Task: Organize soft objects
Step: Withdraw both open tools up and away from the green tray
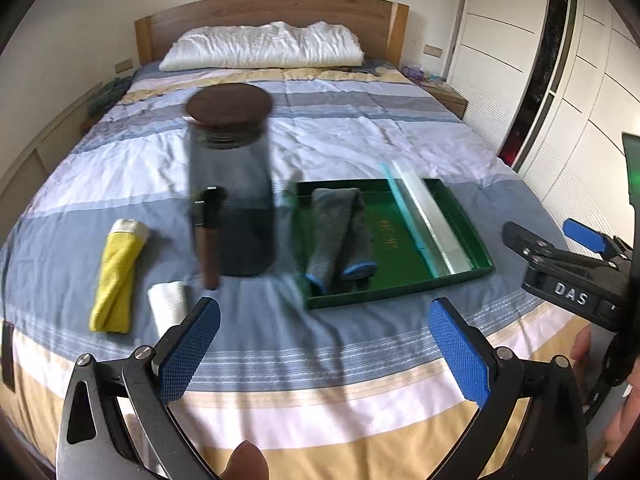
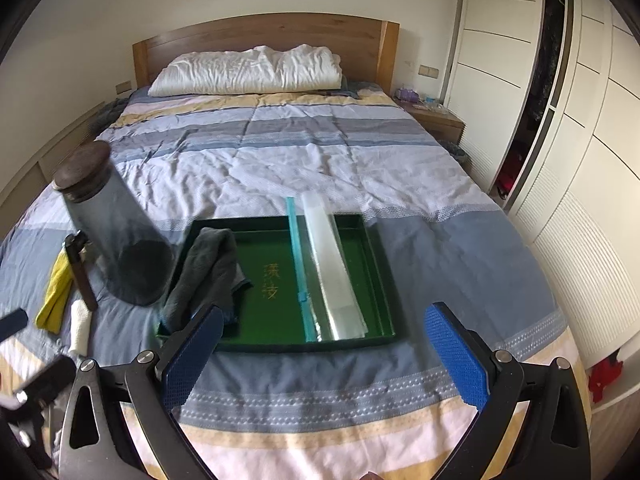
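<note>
Two tongs hover over the foot of a bed (image 2: 320,168) covered by a striped blue, white and tan quilt. The left tongs (image 1: 324,352) stand spread wide with nothing between their blue pads, and the right tongs (image 2: 320,356) are likewise spread and empty. In the left wrist view the right tongs appear at the right edge, their black body bearing the white letters "DAS".

A dark green tray (image 2: 380,248) lies on the quilt near the foot of the bed, with gold characters printed on its floor, too small to read. Inside it, at its left side, lies a folded grey cloth (image 2: 208,272) with blue trim; at its right side lies a clear plastic zip bag (image 2: 332,272) with a teal sealing strip, its far end reaching over the tray's back rim.

Just left of the tray stands a smoky glass jar (image 1: 232,200) with a dark wooden lid. A dark brush (image 1: 208,236) with a brown handle lies in front of it. Further left on the quilt lie a folded yellow cloth (image 1: 116,276) and a small white cloth roll (image 1: 168,304), apart from each other. A white pillow (image 2: 248,70) rests against the wooden headboard (image 2: 260,36).
</note>
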Demonstrator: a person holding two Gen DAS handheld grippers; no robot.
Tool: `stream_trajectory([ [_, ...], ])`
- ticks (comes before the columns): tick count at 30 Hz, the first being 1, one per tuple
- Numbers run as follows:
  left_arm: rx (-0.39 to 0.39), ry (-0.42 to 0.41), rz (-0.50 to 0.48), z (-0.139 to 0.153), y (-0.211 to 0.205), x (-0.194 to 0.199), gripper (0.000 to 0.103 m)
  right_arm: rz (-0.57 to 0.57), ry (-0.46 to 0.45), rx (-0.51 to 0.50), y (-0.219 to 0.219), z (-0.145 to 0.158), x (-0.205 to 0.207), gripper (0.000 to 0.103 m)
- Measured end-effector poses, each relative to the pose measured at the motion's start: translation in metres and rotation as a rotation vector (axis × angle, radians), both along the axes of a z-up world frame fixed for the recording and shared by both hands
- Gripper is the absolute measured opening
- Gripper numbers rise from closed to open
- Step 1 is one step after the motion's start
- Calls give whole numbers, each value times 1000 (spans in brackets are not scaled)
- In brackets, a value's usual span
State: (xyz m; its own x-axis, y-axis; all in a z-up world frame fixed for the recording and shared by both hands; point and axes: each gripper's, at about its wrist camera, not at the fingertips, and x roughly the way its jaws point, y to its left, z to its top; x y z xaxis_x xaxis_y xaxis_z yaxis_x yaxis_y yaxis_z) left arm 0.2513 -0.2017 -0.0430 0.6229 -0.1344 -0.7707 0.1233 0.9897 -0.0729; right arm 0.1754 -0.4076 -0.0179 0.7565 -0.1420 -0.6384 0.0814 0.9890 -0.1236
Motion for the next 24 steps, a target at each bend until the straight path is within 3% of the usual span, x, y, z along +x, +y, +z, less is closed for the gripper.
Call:
stream_trajectory([
  [24, 74, -18, 77, -2, 139, -54, 102, 197, -8, -13, 137, -16, -66, 103],
])
